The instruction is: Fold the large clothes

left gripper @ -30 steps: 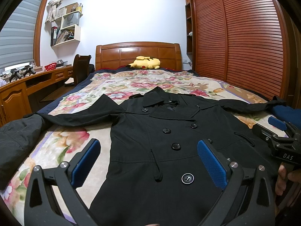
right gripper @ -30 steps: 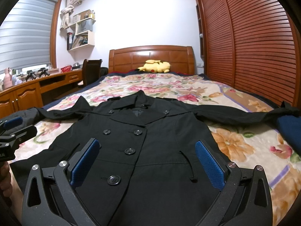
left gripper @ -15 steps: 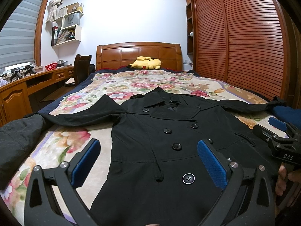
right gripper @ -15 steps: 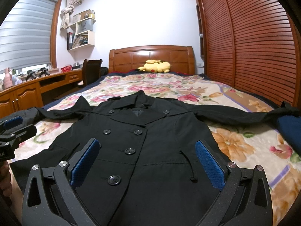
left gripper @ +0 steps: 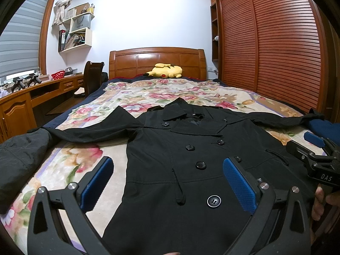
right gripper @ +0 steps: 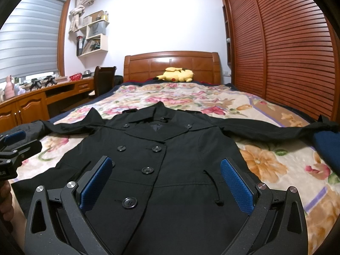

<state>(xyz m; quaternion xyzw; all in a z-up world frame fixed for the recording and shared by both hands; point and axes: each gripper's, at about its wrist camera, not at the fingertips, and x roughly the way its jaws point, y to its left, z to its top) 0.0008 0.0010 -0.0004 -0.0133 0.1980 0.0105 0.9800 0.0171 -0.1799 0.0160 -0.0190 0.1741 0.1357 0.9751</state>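
Note:
A black double-breasted coat (left gripper: 191, 148) lies flat, front up, on the floral bedspread (left gripper: 148, 93), collar toward the headboard and both sleeves spread sideways. It also shows in the right wrist view (right gripper: 170, 148). My left gripper (left gripper: 167, 182) is open and empty, held above the coat's lower left part. My right gripper (right gripper: 164, 180) is open and empty, above the coat's lower middle. The right gripper also shows at the right edge of the left wrist view (left gripper: 314, 148). The left gripper shows at the left edge of the right wrist view (right gripper: 14, 146).
A yellow plush toy (left gripper: 165, 70) lies by the wooden headboard (left gripper: 157, 61). A wooden desk (left gripper: 31, 97) and chair (left gripper: 92, 78) stand left of the bed. Slatted wardrobe doors (left gripper: 276, 42) run along the right. A dark blue cloth (right gripper: 327, 146) lies at the bed's right edge.

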